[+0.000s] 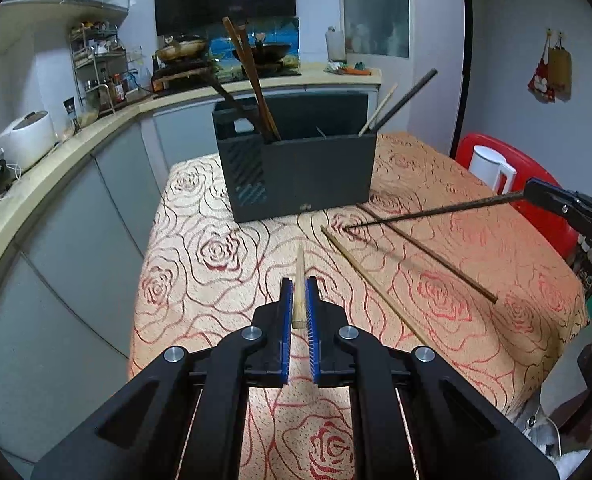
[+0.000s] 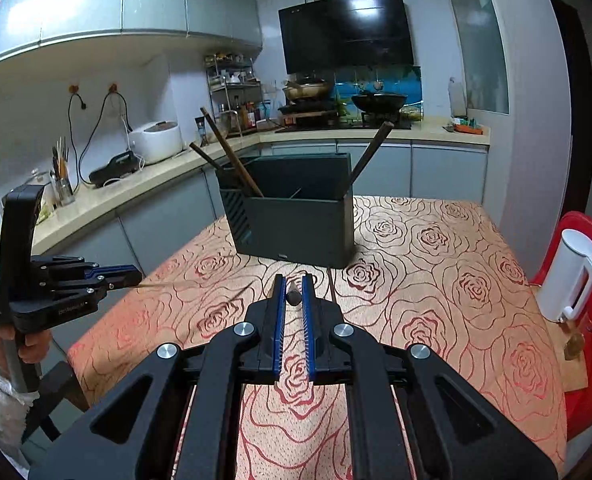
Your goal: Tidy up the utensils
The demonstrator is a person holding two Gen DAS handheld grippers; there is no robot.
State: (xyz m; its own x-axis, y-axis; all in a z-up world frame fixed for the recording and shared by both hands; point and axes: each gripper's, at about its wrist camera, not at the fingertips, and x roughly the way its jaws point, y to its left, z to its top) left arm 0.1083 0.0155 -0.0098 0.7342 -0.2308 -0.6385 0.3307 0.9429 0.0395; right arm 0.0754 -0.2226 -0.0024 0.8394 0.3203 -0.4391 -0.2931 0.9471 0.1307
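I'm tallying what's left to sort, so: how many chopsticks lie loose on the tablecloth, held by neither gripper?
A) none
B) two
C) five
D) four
B: in the left wrist view a pale chopstick and a dark chopstick lie on the tablecloth; the others are gripped or stand in the holder.
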